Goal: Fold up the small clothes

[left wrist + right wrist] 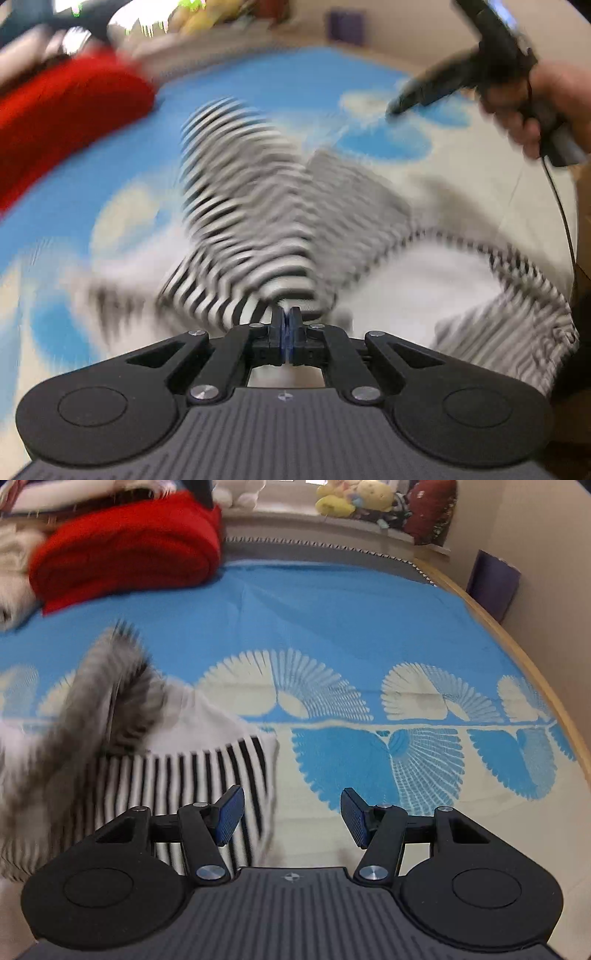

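The left gripper (287, 317) is clamped on the striped garment (251, 206), which lies blurred on the blue bedspread (332, 609); the right gripper (291, 816), fingers apart, holds nothing beside the garment's edge

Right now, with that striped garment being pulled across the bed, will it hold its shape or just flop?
Most likely it flops: the striped garment bunches and drapes in folds where the left gripper has shut its fingers on it. It seems light, since a pinch on one small bit of cloth carries it. It will probably drag rather than slide cleanly over the blue bedspread.
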The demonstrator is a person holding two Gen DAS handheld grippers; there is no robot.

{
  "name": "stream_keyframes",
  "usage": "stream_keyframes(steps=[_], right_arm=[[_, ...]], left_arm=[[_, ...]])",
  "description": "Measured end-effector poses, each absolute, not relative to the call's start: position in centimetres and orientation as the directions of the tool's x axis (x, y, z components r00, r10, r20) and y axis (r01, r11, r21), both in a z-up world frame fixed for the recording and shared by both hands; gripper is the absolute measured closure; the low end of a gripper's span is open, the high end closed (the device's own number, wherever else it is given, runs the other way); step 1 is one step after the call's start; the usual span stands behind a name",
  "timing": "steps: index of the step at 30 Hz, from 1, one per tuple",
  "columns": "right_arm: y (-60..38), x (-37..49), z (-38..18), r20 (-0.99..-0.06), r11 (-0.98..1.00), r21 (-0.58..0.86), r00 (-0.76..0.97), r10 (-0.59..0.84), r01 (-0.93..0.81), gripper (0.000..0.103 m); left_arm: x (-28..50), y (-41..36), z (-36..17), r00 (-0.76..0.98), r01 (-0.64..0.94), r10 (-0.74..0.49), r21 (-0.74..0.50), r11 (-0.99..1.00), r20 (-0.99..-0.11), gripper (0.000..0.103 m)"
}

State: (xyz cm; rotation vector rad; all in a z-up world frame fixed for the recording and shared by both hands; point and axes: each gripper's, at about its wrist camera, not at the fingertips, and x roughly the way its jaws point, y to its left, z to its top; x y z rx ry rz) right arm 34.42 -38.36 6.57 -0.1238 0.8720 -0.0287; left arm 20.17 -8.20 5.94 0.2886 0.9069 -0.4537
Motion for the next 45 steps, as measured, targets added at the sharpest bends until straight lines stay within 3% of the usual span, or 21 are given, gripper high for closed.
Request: stream_keyframes(steps=[2,5,7,9,11,14,25,27,28,29,32,35,38,40,43,45], right_arm=[[-38.0,33.9,7.4,-0.745,0.997,-0.079,0.665,-0.048,-0.017,0.043],[-37.4,33.4,8.0,-0.728,1.000,0.013,0.685,0.023,-0.020,0.044],[-37.0,33.2,7.8,-0.730,0.997,0.073,0.680,0.070,-0.025,0.045],[-36.6,33.5,7.0,-0.747,0.988,0.152,0.652,0.132,-0.026,0.050],[-36.7,33.9,5.9,-0.774,0.974,0.225,0.608,0.179,-0.001,0.052],[-36.5,34.5,3.9,-0.822,0.976,0.217,0.544,0.167,0.029,0.052],[-37.7,35.5,-0.1,-0.888,0.956,0.262,0.422,0.183,0.135,0.050],[-37.2,35.5,0.0,-0.881,0.950,0.289,0.421,0.216,0.118,0.070],[-37.1,35.4,0.2,-0.875,0.947,0.303,0.426,0.230,0.111,0.087],[-37.1,35.3,0.6,-0.865,0.941,0.321,0.439,0.245,0.108,0.096],[-37.7,34.9,2.3,-0.803,0.908,0.408,0.511,0.306,0.099,0.100],[-39.1,34.2,4.5,-0.694,0.829,0.554,0.596,0.403,0.084,0.101],[-39.6,33.4,5.3,-0.628,0.755,0.656,0.576,0.523,0.030,0.101],[-38.8,33.5,4.1,-0.689,0.770,0.638,0.450,0.569,0.004,0.101],[-38.0,33.3,0.0,-0.884,0.908,0.416,0.258,0.390,0.052,0.094],[-38.6,33.5,-0.8,-0.904,0.924,0.370,0.267,0.333,0.099,0.091]], left_arm=[[20.2,-5.5,7.2,0.565,0.268,-0.167,-0.012,0.963,-0.808,0.099],[21.8,-1.5,8.2,0.601,-0.091,-0.158,-0.263,0.960,-0.783,0.091],[23.0,-1.0,7.1,0.620,-0.149,-0.188,-0.350,0.925,-0.762,0.085],[24.1,-1.7,5.5,0.582,-0.178,-0.173,-0.332,0.926,-0.795,0.085],[25.4,-2.6,4.5,0.527,-0.217,-0.164,-0.319,0.923,-0.834,0.073],[26.4,-2.4,2.6,0.505,-0.286,-0.175,-0.355,0.890,-0.845,0.057],[25.8,-1.7,-2.7,0.351,-0.465,-0.269,-0.416,0.782,-0.897,0.061],[25.8,-1.5,-2.7,0.362,-0.470,-0.274,-0.428,0.772,-0.891,0.079],[25.9,-1.4,-2.5,0.369,-0.464,-0.272,-0.430,0.775,-0.889,0.096],[26.0,-1.3,-2.0,0.380,-0.454,-0.269,-0.432,0.779,-0.885,0.102],[26.1,-0.6,0.6,0.490,-0.408,-0.196,-0.422,0.809,-0.849,0.103],[25.5,0.5,4.9,0.679,-0.342,-0.085,-0.417,0.842,-0.729,0.103],[24.9,1.6,6.6,0.734,-0.344,-0.029,-0.408,0.846,-0.679,0.102],[25.2,2.4,5.1,0.658,-0.400,-0.036,-0.389,0.830,-0.752,0.101],[25.8,3.4,0.8,0.448,-0.506,-0.116,-0.359,0.784,-0.886,0.088],[25.3,3.7,0.1,0.442,-0.561,-0.136,-0.392,0.729,-0.886,0.086]])
